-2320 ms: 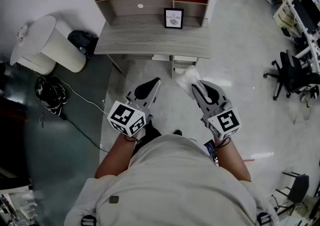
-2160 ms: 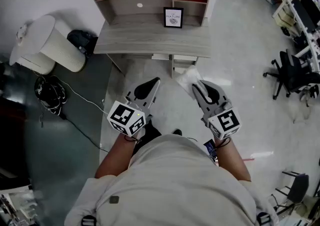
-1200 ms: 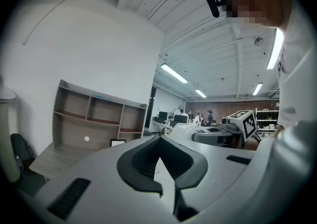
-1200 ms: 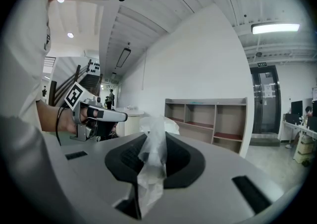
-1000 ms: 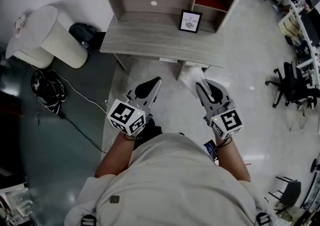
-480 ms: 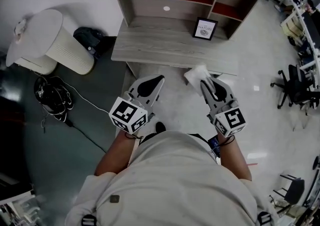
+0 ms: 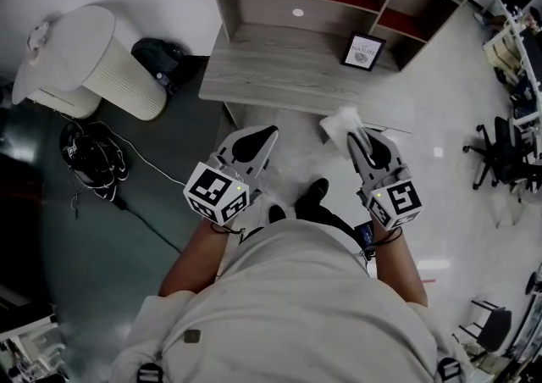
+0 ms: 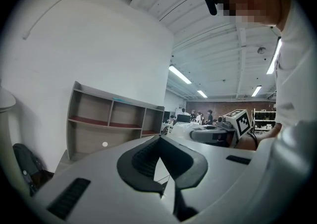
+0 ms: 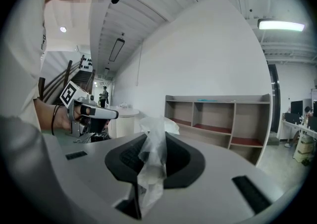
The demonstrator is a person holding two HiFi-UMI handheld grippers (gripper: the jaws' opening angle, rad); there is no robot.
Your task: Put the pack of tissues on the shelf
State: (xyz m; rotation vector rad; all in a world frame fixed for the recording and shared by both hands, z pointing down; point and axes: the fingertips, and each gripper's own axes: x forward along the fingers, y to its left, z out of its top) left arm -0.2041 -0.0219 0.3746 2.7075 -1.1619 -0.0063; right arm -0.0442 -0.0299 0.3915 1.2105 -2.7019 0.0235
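A person holds two tongs out in front, side by side and a little apart. Both point toward the wooden surface [image 7: 288, 76].

The right tongs [image 7: 356, 134] are pinched shut on the pack of tissues [image 7: 341, 124]. The thin, clear wrap of the pack is squeezed between the two jaws. The white pack sticks out past the tips. It hangs in the air at the near edge of the surface, and I cannot tell if it touches it.

The left tongs [image 7: 271, 130] are closed too, with the jaws together at the tips. They hold nothing. You can see a bit of pale floor through the dark hole between the jaws.

The shelf [image 7: 254, 10] stands at the back of the surface, well past the tips of both tongs. It has open boxes in a row, and some have a red floor. A small white dot sits on its back wall.

A little picture frame [image 7: 362, 51] stands upright on the surface, ahead of the right tongs and in front of the shelf.

Off to the left of the left tongs is a big white bin [image 7: 93, 68] with a lid. A black bag [image 7: 161, 59] lies between the bin and the surface. Nearer, some black cables [image 7: 91, 157] lie in a heap on the dark floor.

Far to the right of the right tongs is a black office chair [image 7: 506, 152].

Under the tongs you can see the person's dark shoe [image 7: 315, 195] on the shiny floor.
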